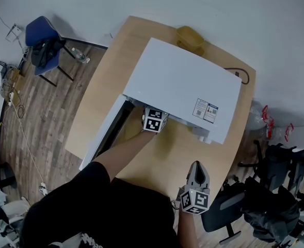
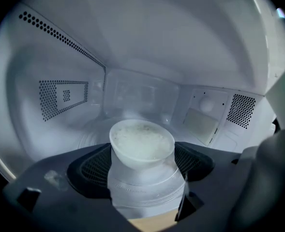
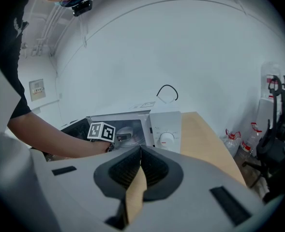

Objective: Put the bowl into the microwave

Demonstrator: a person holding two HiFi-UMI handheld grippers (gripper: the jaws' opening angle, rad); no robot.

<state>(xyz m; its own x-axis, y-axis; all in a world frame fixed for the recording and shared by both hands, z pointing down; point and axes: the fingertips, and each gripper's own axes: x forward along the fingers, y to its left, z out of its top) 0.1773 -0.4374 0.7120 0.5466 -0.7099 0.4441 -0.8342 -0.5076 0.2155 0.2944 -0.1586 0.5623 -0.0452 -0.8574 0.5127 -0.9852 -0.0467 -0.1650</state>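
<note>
Wood table (image 1: pixel 92 105) runs diag. across mid frame in head view. White microwave (image 1: pixel 182 87) sits on it, upper centre, w/ door (image 1: pixel 106 133) swung open toward lower left. L gripper (image 2: pixel 142 151) reaches into the cavity; in head view only its marker cube shows, at the opening, frame centre. In L gripper view its jaws are spread approx. bowl-wide, pads against both sides of the white bowl (image 2: pixel 141 138). The bowl is inside the microwave, centre frame, above the glass turntable (image 2: pixel 147 192); resting or lifted, can't tell. It holds sth pale and grainy. R gripper (image 3: pixel 141 153), lower right of head view, is apart from the microwave, jaws pressed together, nothing between them.
</note>
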